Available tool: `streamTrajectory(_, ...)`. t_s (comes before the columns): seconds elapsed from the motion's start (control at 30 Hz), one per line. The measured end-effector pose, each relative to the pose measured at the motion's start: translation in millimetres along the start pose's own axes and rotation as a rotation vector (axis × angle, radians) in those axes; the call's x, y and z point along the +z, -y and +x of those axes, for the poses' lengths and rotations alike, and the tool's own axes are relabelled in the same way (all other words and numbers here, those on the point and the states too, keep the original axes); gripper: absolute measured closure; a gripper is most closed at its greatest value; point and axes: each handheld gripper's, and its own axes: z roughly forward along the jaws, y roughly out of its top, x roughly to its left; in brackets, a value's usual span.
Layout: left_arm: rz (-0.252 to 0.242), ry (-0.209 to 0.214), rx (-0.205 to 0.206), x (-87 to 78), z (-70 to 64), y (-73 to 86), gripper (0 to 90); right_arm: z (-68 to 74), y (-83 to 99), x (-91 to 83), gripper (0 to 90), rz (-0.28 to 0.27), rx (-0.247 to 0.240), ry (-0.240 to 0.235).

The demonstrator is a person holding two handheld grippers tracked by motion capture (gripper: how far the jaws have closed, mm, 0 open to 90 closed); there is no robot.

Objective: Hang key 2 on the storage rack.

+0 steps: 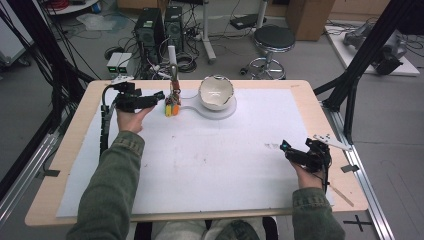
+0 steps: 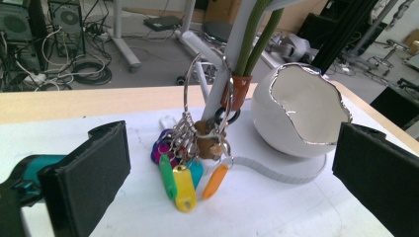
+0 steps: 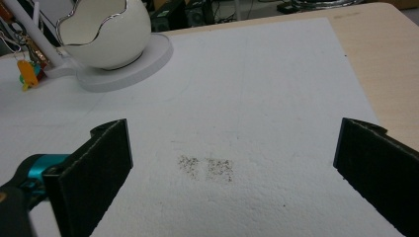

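Jaws on your left gripper [image 1: 161, 98] stood wide apart with nothing between them, pointed across the table [image 1: 70, 150] at the bunch of keys [image 2: 190, 165], which sat just ahead of the pads without touching either. That bunch hung from a large metal ring [image 2: 207, 94] looped round the slanted white post [image 2: 232, 64] of the stand, so its long axis ran downward, ring at the top and the coloured plastic tags [image 2: 184, 186] at the bottom, their tips resting on the white sheet [image 1: 210, 165]. You could see yellow, green, orange, teal and purple tags; any writing on them was too small to read. A brown leather band [image 2: 240, 89] on the green cords carried a small mark I could not make out. Just beside the keys, on the stand's round base, sat the white egg-shaped bowl [image 2: 301, 111] with its silver jagged rim, opening turned up and toward you. Your right gripper [image 1: 289, 149] rested well apart from all this near the table's right edge, its jaws likewise spread wide and holding nothing.
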Motion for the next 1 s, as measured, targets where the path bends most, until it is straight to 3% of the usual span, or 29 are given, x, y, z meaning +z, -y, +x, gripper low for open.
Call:
streamTrajectory(0.33, -0.020, -0.034, 0.003, -22.9, 3.9, 18.9, 1.6, 1.4, 0.3, 1.1, 0.5, 0.003, -0.001, -0.001)
streamTrajectory(0.7, -0.041, -0.077, -0.026, -48.7, 16.9, 39.6, 1.7, 2.3, 0.6, 2.0, 0.5, 0.004, -0.004, 0.000)
streamTrajectory(0.9, -0.031, -0.102, -0.010, -63.6, 21.8, 50.7, 1.6, 3.4, 0.9, 3.5, 0.5, 0.011, -0.018, -0.002)
streamTrajectory(1.0, -0.044, -0.102, -0.029, -72.4, 26.5, 56.6, 1.7, 4.4, 1.0, 3.6, 0.5, 0.014, -0.020, -0.002)
